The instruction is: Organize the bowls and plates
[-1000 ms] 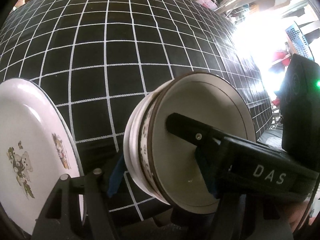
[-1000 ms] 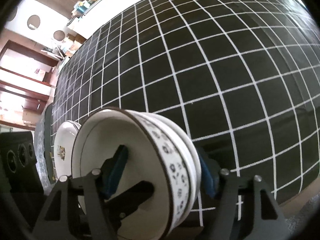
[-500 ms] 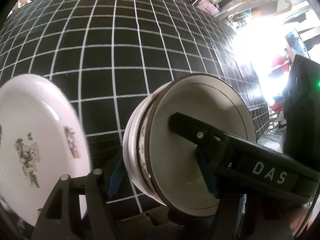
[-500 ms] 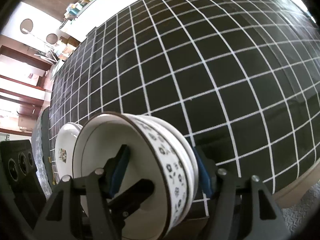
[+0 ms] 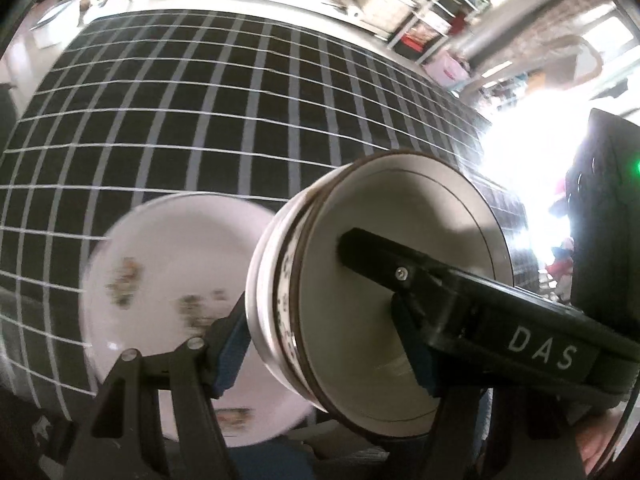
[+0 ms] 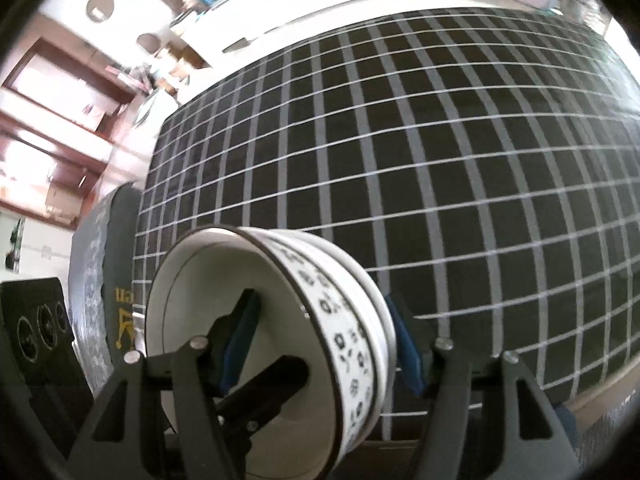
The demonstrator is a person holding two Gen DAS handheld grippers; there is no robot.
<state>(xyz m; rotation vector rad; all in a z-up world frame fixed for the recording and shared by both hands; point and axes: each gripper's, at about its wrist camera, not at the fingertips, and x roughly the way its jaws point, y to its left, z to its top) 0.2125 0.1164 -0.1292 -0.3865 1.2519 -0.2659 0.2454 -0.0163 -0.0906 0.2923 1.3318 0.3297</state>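
A stack of nested white bowls [image 5: 400,280] with a dark rim and a flower band hangs tipped on its side above the table, and both grippers are shut on it. My left gripper [image 5: 320,332] clamps the stack's wall, one blue pad outside and the other inside the top bowl. My right gripper [image 6: 320,340] clamps the opposite wall of the bowl stack [image 6: 248,320] the same way. Each view shows the other gripper's black finger inside the bowl. A white plate [image 5: 172,300] with small printed figures lies blurred on the cloth, behind the stack and to its left.
A black tablecloth with a white grid [image 5: 240,120] covers the table [image 6: 440,160]. A black box with a green light [image 5: 600,240] stands at the right. At the left are a black device with round dials [image 6: 32,328] and a dark padded seat [image 6: 100,280]. Cluttered shelves lie beyond the far edge.
Both grippers have carried the bowl stack up and sideways together. The plate has slid from the left edge toward the middle of the left view and has left the right view.
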